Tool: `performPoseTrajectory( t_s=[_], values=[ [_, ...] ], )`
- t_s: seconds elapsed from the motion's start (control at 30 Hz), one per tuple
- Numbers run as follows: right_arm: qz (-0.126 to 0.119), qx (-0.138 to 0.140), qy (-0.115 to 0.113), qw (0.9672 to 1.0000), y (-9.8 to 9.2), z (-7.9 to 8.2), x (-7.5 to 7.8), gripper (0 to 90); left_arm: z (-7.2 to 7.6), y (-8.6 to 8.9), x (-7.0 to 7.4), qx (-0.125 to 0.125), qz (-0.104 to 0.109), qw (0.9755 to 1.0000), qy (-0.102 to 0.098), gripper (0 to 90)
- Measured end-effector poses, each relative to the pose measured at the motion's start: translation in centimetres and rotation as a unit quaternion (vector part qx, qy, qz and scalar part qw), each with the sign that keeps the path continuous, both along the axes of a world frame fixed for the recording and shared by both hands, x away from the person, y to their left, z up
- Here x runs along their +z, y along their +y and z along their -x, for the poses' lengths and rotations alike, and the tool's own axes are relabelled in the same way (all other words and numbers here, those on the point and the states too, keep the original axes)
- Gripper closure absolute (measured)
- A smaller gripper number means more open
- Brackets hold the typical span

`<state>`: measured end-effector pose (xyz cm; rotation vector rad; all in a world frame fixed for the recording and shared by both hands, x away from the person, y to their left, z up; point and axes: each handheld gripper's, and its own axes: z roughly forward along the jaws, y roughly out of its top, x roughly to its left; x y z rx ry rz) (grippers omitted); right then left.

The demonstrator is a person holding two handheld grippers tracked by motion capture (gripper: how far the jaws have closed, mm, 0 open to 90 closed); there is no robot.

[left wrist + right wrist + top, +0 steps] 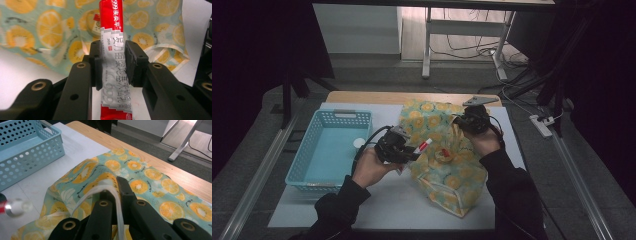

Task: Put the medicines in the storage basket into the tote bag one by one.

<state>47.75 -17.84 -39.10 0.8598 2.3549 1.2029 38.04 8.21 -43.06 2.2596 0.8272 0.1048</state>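
Two handheld grippers work over a white-topped table (387, 210), seen first from the high view. The left gripper (409, 152) holds a red and silver ointment tube with a white cap (421, 148) just beside the open mouth of a teal fabric bag printed with orange slices (447, 175). The right gripper (464, 122) lifts the far edge of that bag. A light blue perforated plastic basket (307, 160) sits at the left, with a small white round thing inside.

From the left gripper view, the fingers (96, 65) pinch the tube (112, 62) across its flat middle, narrow and firm, with the bag (45, 30) behind it.

From the right gripper view, the fingers (125, 192) are clamped shut on the bag's white strap (110, 188) and bunched cloth (150, 185). The basket (27, 157) stands well apart at upper left, and the tube's capped end (15, 207) is blurred at the left edge.

The step looks like carrying the tube between bag and basket. To do it well, I would keep the pinch steady across the tube's middle, travel level and clear of the basket wall, and have the right gripper hold the bag mouth raised without tugging.
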Motion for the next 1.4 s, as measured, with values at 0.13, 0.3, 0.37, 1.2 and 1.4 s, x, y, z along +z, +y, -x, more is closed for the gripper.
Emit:
performPoseTrajectory(
  t_s=[0.13,0.3,0.37,1.2,1.4],
  values=[
    [-0.001,0.000,-0.001,1.0000,0.0,0.0,0.0,89.3,-0.3,-1.1,-1.0,-0.010,-0.004,0.9999,0.006,69.2],
    [-0.002,0.001,-0.002,1.0000,0.1,0.0,0.2,89.4,-0.9,-2.3,-2.3,-0.019,-0.013,0.9996,0.019,69.2],
    [-0.002,0.001,-0.003,1.0000,0.1,0.0,0.2,89.4,-1.1,-2.9,-2.6,-0.024,-0.015,0.9994,0.021,69.2],
    [-0.004,0.005,-0.009,0.9999,0.2,0.2,0.6,89.3,-5.3,-8.4,-4.0,-0.013,-0.065,0.9978,0.003,69.1],
    [-0.005,0.005,-0.006,1.0000,-0.1,0.3,0.5,89.3,-6.4,-8.9,-4.0,0.000,-0.060,0.9982,-0.006,69.0]
  ],
)
